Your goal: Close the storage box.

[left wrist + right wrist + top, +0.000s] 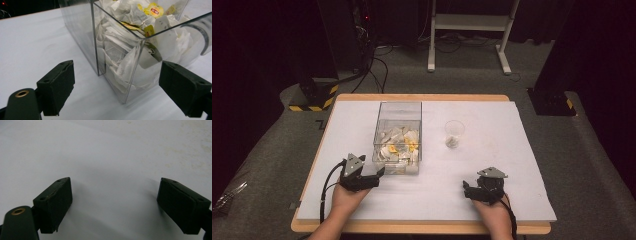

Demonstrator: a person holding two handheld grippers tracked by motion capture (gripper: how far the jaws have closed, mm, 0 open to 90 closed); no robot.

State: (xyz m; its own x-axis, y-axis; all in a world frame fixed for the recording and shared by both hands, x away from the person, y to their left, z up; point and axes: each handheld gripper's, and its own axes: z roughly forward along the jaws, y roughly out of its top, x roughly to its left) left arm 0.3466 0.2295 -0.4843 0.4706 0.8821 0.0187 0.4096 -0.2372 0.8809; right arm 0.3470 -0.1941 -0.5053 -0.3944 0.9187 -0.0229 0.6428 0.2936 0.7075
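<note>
On the desk (492, 197), a wooden top under a white sheet, a clear square plastic box (398, 136) full of white and yellow tea-bag sachets (399, 145) sits left of centre. A clear plastic cup (454, 133) stands well apart to its right. Left tool (379, 172) is at the box's near-left corner; in the left gripper view the jaws stand wide, 1 on each side of that corner (130, 75), pads not pressing. Right tool (468, 191) rests on bare sheet, jaws wide, holding nothing. Room: dark, grey carpet (597, 165), white frame legs (472, 30) at the back, black stands with yellow-black hazard tape (314, 97), cables (374, 65) on the floor.
</note>
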